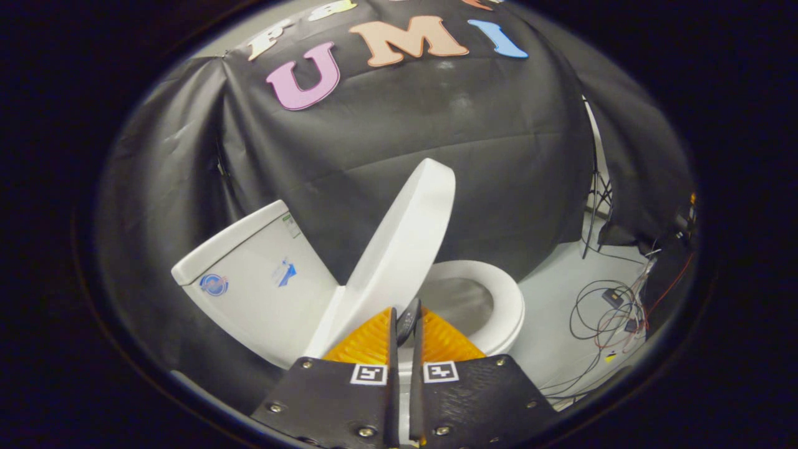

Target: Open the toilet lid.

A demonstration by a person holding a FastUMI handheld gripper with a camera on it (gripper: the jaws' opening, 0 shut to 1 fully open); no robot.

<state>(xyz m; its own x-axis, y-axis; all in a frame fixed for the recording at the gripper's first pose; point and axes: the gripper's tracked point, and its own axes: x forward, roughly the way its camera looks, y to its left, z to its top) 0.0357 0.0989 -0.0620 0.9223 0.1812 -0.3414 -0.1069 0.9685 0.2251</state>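
1. Pale grey smooth floor [561, 274], carrying all items.
2. White ceramic toilet [262, 293], standing on the floor against the booth wall.
3. Tangle of thin black and red cables [598, 312], lying loose on the floor beside the toilet.
4. Thin dark stand legs [595, 212], resting at the floor's far edge.

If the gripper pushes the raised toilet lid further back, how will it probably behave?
The toilet lid looks rigid and glossy, so it will likely pivot as one stiff piece and may slip against the fingers. It stands tilted between seat and tank; released, it could drop. The gripper looks nearly shut just before it.
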